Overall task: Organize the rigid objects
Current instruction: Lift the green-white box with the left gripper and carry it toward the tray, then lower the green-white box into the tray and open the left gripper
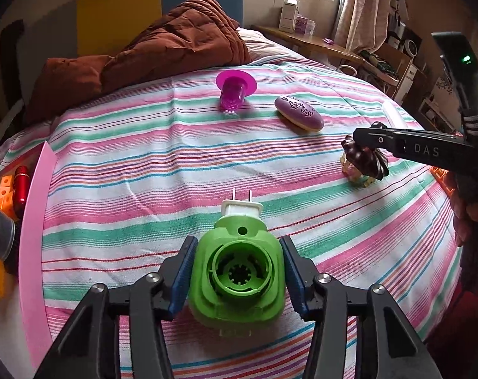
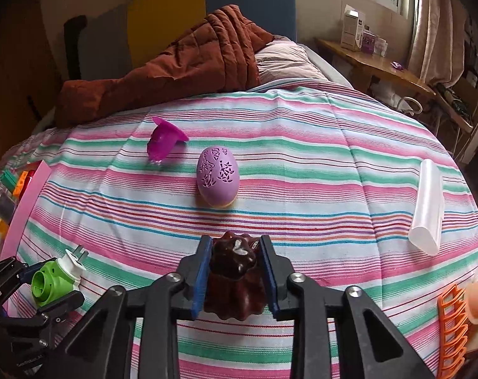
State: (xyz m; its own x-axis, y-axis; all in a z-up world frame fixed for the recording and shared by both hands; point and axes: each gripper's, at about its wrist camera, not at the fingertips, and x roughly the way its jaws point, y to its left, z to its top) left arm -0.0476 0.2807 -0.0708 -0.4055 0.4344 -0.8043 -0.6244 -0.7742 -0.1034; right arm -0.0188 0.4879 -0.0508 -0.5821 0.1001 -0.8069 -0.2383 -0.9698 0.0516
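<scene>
A green plug-in device (image 1: 237,271) with a white two-pin plug lies low over the striped bedspread (image 1: 144,158). My left gripper (image 1: 238,249) is shut on it, blue pads pressing its two sides; the right wrist view shows that grip at the lower left (image 2: 57,281). My right gripper (image 2: 236,243) is shut on a dark brown glossy toy figure (image 2: 234,281), whose yellowish underside (image 1: 354,170) touches the bed. A purple egg-shaped case (image 2: 218,177) and a magenta flanged cup (image 2: 163,140) lie farther back on the bed.
A pink box (image 1: 33,221) with red and orange toys sits at the bed's left edge. A white translucent tube (image 2: 427,208) and an orange slatted basket (image 2: 452,331) are at the right. A brown quilt (image 1: 176,41) is heaped at the back.
</scene>
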